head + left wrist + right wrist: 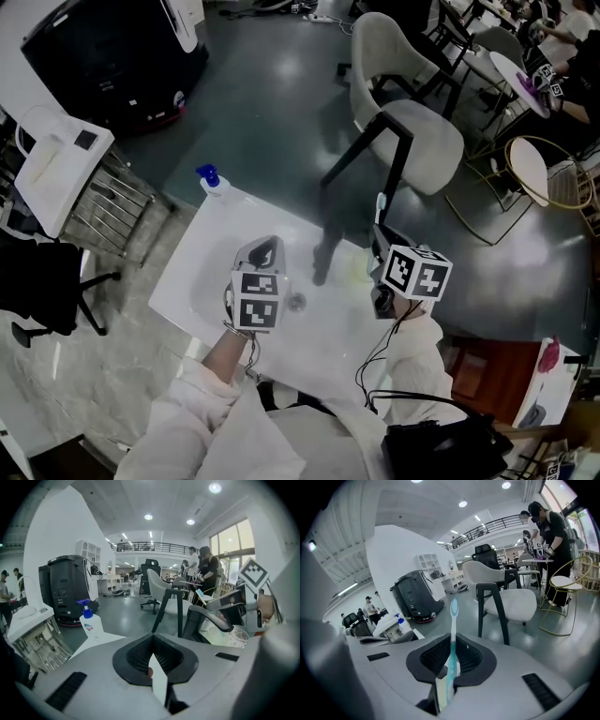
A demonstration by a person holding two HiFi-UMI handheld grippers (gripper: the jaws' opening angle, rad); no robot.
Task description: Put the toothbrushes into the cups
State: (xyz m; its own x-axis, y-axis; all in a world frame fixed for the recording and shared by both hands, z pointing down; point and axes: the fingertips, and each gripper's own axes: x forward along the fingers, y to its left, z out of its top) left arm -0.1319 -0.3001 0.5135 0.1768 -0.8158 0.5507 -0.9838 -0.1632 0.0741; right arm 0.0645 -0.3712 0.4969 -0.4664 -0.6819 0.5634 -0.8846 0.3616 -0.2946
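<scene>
My right gripper (449, 665) is closed on the lower handle of a teal toothbrush (452, 634). The jaws press its two sides, and this brush is the task's thing I carry at this moment, raised above the white table (216, 244). I judge the toothbrush to be very light and stiff, made of hard smooth plastic, so it will not bend. A thin, slippery handle like this can turn or slide between the jaws if the grip is weak. The handle is the right place to hold it, well away from the soft bristles, and a firm but moderate squeeze should be enough. Its long axis runs straight along my jaws, with the bristle head at the far end, pointing away from me toward the chairs. My left gripper (157, 667) has its jaws together. I see a small reddish spot at the gap, but I cannot tell what it is. What looks like a clear cup (236, 637) stands on the table beside the right gripper.
</scene>
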